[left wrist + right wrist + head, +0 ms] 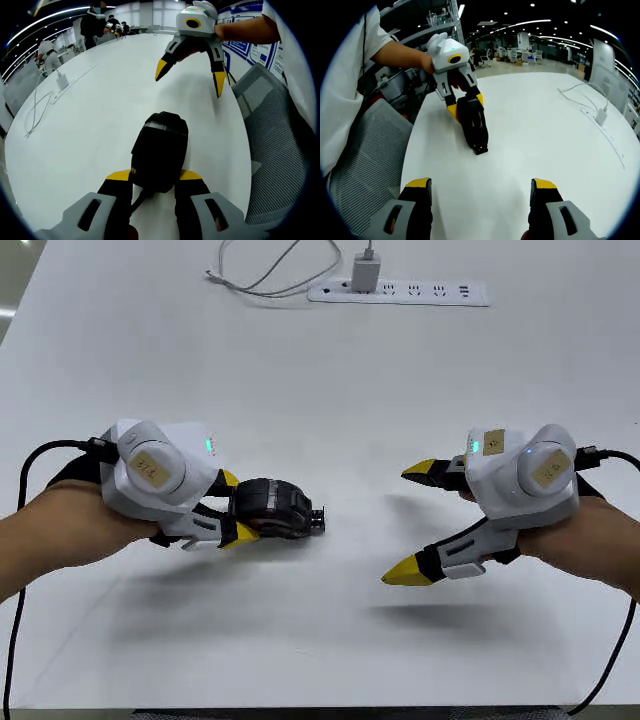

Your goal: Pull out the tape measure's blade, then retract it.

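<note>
**Tape Gripped Left, Right Jaws Open: Blade Not Yet Drawn**

1. Status. The left hand-held gripper [240, 507] is clenched on the rear of the tape measure [278, 508]. The tape measure sits low over the surface [300, 640], left of centre; whether its case touches down cannot be confirmed. The blade hook [318, 520] protrudes from the case front, and no blade is drawn out. The right hand-held gripper [410, 523] is released, jaws spread wide and holding nothing, well apart from the hook.

2. Hazards. The hook is small. Wide jaws closing off-centre would likely miss it or pinch only its edge, and a part-drawn blade would then snap back. The left jaws hold only the rear of the case, so a pull off the blade's axis could twist the case in the grip or kink the blade. Abrupt release at full draw risks a whipping return.

3. Pose. Both forearms lie low and nearly level, entering from opposite sides. The jaws face each other roughly along one line.

4. Background. A power strip [400, 290] with a charger [364, 272] and cable [270, 275] lies at the far edge, well apart from the work.
</note>
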{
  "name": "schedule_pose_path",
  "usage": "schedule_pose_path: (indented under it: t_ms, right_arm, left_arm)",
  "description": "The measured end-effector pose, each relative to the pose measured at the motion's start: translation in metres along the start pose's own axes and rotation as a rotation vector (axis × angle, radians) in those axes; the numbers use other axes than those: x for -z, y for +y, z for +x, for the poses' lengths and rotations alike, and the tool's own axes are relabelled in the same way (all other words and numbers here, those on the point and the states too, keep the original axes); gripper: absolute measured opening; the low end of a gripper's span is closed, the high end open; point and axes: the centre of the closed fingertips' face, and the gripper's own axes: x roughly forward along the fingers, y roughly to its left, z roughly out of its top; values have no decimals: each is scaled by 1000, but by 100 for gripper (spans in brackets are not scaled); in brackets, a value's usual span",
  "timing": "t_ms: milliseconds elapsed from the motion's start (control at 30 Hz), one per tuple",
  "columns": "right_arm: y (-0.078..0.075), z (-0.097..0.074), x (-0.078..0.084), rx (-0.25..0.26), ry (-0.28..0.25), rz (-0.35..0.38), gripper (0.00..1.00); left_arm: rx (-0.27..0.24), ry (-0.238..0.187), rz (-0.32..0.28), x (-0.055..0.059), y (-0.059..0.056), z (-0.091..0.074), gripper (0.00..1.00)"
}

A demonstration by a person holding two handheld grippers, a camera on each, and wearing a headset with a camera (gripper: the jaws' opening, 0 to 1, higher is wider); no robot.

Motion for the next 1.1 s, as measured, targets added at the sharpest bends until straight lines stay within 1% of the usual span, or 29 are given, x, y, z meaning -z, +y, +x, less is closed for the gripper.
schedule_pose_path:
  t_ms: [133,233,300,367,533,633,700,767,967,1100]
  right_arm:
    - [1,3,-2,-5,-5,1,79]
    - [1,4,-1,-9,-3,-1,75]
    - [1,5,-2,-11,-5,-1,74]
    - [1,7,-3,-17,-7,-1,72]
    - [-1,15,-8,-18,-16,-27,68]
    - [0,24,-14,-26,-22,-67,59]
    - [0,28,-17,-29,-29,-65,56]
    - [-2,33,-19,-25,-30,-90,52]
    - [-7,45,-22,-36,-39,-114,43]
    - [-9,52,-21,-45,-33,-124,40]
  left_arm:
    - [-1,14,27,1,0,0,27]
    - [0,28,20,1,0,0,27]
    - [-1,29,19,1,0,0,26]
    - [-10,26,37,2,0,0,26]
    - [-11,32,31,2,1,0,26]
    - [-8,37,24,2,1,0,26]
    - [-7,43,27,2,1,0,26]
    - [-10,47,27,2,1,0,26]
    - [-10,51,19,2,1,0,26]
    - [-2,50,16,2,1,-1,26]
